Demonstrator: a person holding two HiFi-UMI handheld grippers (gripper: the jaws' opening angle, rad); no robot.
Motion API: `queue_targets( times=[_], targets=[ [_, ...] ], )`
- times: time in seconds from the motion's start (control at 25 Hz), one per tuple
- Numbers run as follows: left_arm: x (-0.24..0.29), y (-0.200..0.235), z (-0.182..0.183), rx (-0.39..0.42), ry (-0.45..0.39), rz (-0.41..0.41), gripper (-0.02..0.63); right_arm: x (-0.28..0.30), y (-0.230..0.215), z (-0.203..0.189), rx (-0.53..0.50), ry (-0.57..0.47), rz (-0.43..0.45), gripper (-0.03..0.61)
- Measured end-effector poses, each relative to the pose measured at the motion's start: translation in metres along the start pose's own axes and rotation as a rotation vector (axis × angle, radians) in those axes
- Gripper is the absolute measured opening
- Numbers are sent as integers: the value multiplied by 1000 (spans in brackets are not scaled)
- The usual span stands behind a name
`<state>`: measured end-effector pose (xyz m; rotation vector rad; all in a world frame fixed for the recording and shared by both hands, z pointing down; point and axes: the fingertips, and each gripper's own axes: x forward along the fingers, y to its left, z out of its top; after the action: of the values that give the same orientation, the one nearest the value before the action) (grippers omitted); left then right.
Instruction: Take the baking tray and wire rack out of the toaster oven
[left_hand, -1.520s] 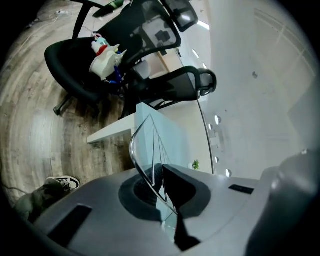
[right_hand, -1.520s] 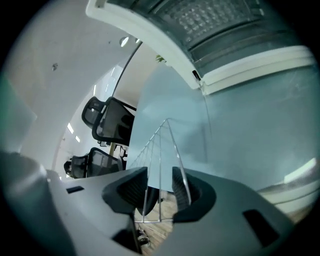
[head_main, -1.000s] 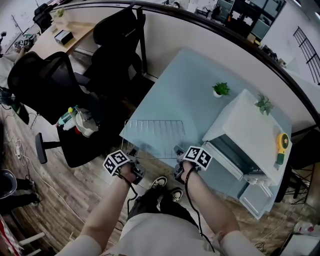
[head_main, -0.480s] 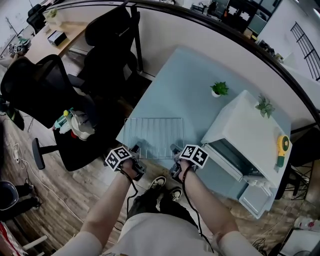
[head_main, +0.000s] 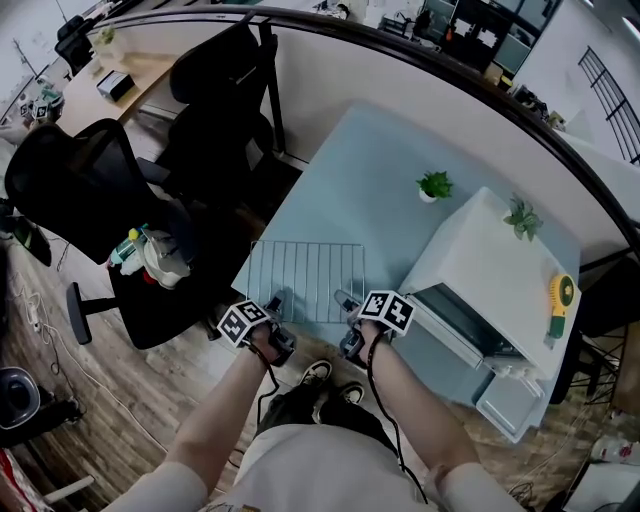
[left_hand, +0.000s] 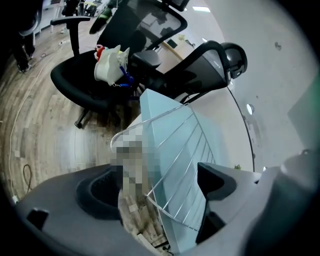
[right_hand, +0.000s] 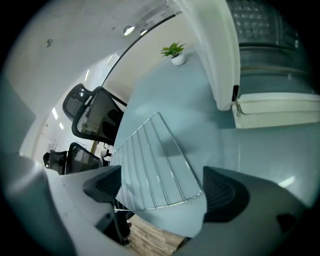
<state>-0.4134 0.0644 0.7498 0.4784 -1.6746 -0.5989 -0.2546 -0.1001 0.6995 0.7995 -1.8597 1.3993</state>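
Observation:
The wire rack (head_main: 305, 280) lies flat on the near left corner of the pale blue table (head_main: 370, 170), its left edge overhanging. My left gripper (head_main: 278, 303) is at its near left corner and my right gripper (head_main: 345, 302) at its near right corner. Both have just been opening. In the left gripper view the rack (left_hand: 180, 150) edge sits between the wide jaws of the left gripper (left_hand: 160, 182), with no pad pressing. The right gripper (right_hand: 160, 187) likewise straddles the rack (right_hand: 150, 160) untouched. No baking tray shows.
The white toaster oven (head_main: 490, 270) stands at the right with its door (head_main: 445, 335) folded down toward me. A small potted plant (head_main: 434, 185) sits behind it on the table. Black office chairs (head_main: 90, 190) crowd the left, over wooden floor.
The rack has settled flat on the table corner. Both grippers have stayed at its near edge, the left one sinking a little.

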Motion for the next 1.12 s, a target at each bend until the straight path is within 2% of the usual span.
queue_targets(
  times=[0.12, 0.28, 0.48, 0.56, 0.64, 0.84, 0.96, 1.04, 1.12],
  targets=[
    [-12, 4, -6, 13, 8, 11, 448, -11, 9, 4, -46, -11, 33, 505],
    [-34, 8, -13, 43, 26, 36, 446, -33, 28, 15, -202, -41, 76, 469],
    [-69, -13, -23, 155, 55, 2, 445, -69, 52, 23, -362, -81, 148, 394],
    [-84, -37, -22, 263, 34, -46, 445, -86, 60, 26, -411, -112, 169, 327],
    [-98, -70, -18, 417, -11, -93, 443, -105, 69, 30, -461, -153, 189, 273],
    [-132, -155, -18, 767, -120, -227, 442, -161, 89, 40, -612, -277, 233, 220],
    [-151, -204, -25, 914, -168, -320, 439, -199, 99, 50, -671, -366, 258, 190],
    [-164, -232, -32, 998, -207, -375, 418, -227, 105, 58, -702, -430, 257, 168],
    [-179, -257, -37, 1091, -271, -412, 345, -258, 113, 65, -744, -505, 230, 105]
  ],
)
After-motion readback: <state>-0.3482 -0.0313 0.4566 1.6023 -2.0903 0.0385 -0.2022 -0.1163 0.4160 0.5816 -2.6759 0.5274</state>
